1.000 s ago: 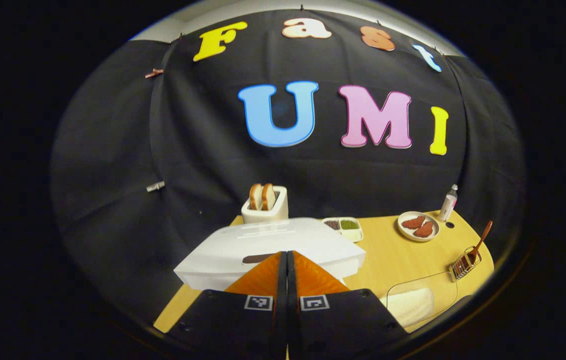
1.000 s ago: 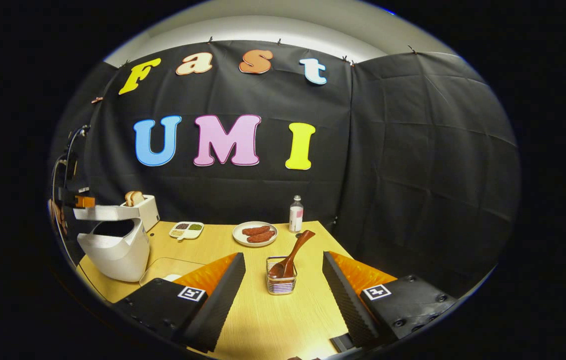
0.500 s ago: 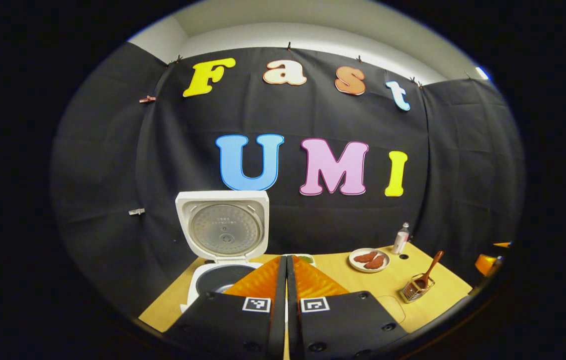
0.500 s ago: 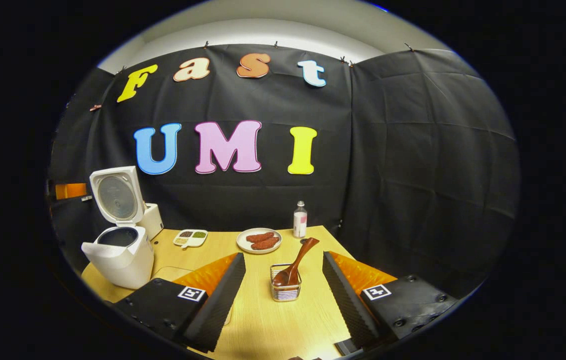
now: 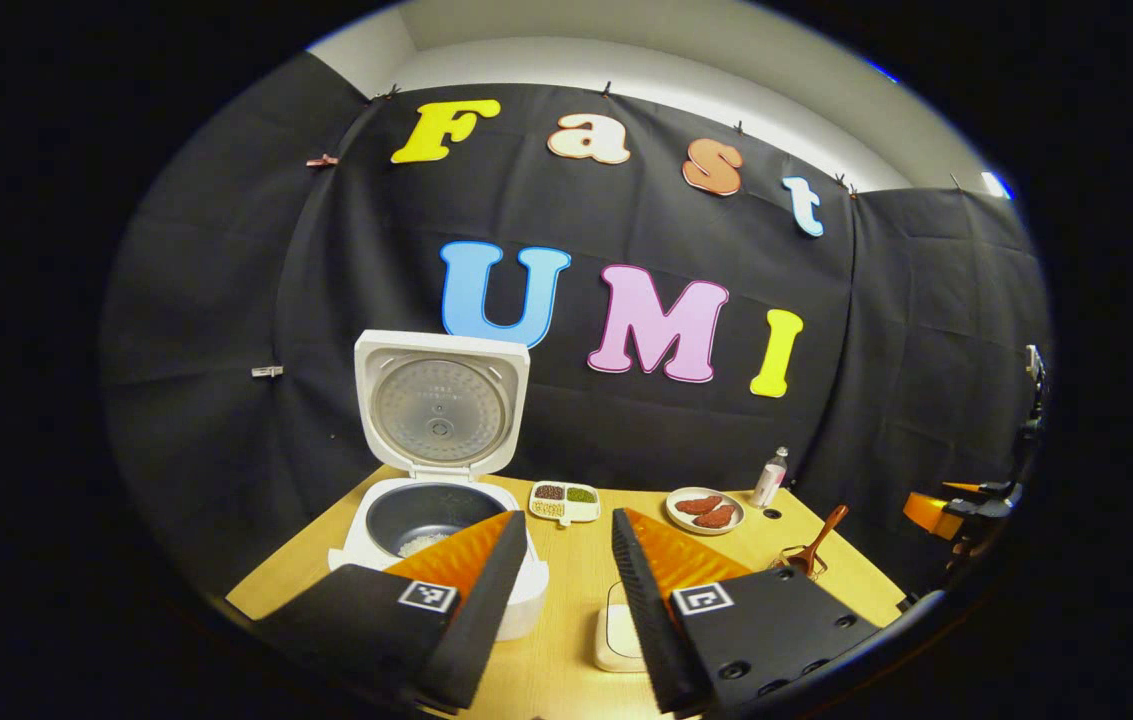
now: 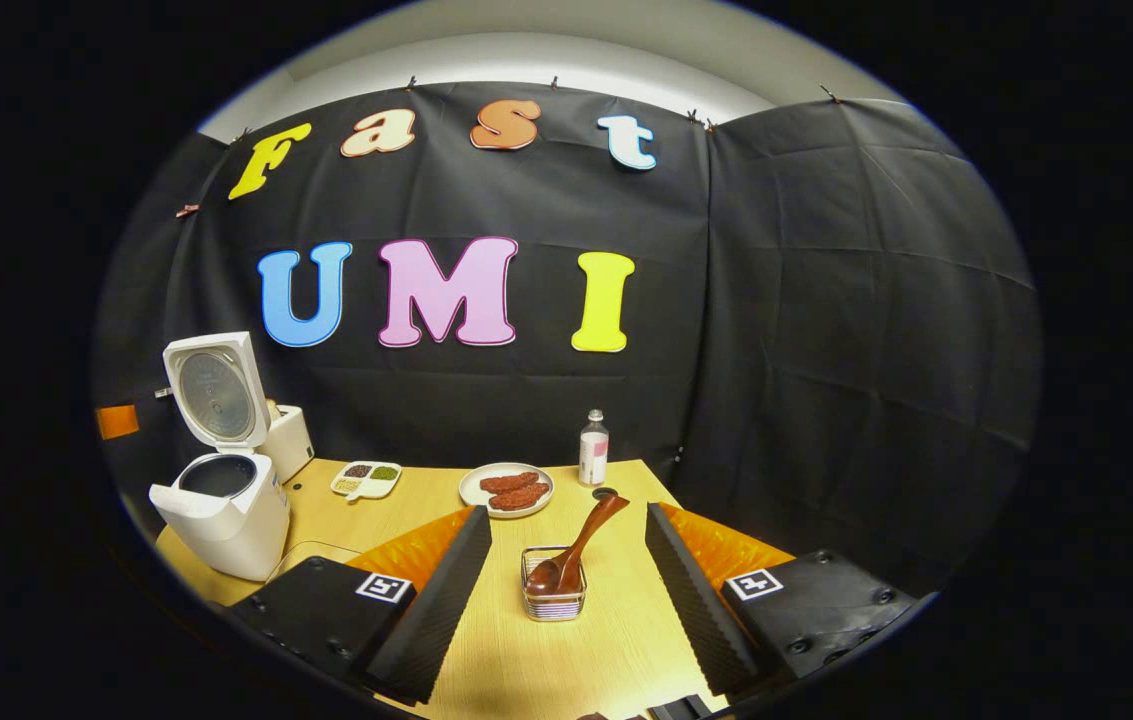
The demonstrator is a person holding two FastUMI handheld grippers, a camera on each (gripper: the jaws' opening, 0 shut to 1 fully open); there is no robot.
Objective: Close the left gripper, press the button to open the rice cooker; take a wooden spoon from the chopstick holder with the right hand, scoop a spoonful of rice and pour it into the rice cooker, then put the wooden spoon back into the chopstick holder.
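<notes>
One step is done — the rice cooker [image 5: 431, 500] now stands lid-up and your left gripper [image 5: 566, 580] has spread, so move your spread right gripper [image 6: 566, 570] onto the wooden spoon [image 6: 576, 545] in the chopstick holder [image 6: 554, 600].

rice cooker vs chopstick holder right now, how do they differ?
The rice cooker is white, solid-walled, with its lid up; the chopstick holder is a small open-topped wire basket. The cooker's pot holds a little rice; the holder holds the wooden spoon, leaning. Both stand on the table.
</notes>
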